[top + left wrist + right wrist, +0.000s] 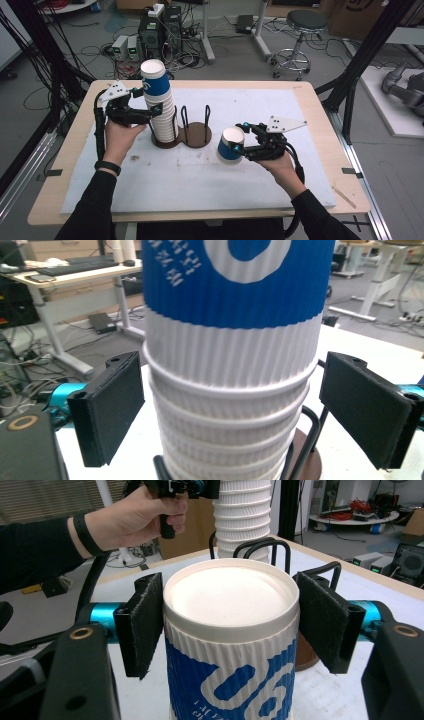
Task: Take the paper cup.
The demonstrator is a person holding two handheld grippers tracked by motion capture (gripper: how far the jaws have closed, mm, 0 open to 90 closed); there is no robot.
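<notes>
High view: my left hand-held gripper (pixel 156 111) brackets the tall stack of paper cups (pixel 161 107) standing in one side of the brown two-ring cup holder (pixel 196 134) on the white tabletop (pixel 165 177), while my right hand-held gripper (pixel 243 145) clamps a single blue-and-white cup (pixel 230 145), held upside down just right of the holder. In the left gripper view the stack (pixel 232 365) sits between the jaws, but both pads (pixel 111 407) stand clear of the ribbed wall — open, nothing gripped. In the right gripper view the pads (pixel 142 627) press both sides of the loose cup (pixel 231 645) near its upturned base, and beyond it my left hand (pixel 132 517) shows at the stack (pixel 245 517).

As I read it, the step in hand is taking hold of the stack, steadying it or peeling off the top blue-banded cup (pixel 154 79). To do it well I should centre the jaws so both pads meet the wall together, close on one cup's rim band rather than across two, and squeeze gently — these walls crush. Any lift should go straight up along the stack's axis, as the tall column could lean out of the wire loops. The right cup should stay well apart until then.
</notes>
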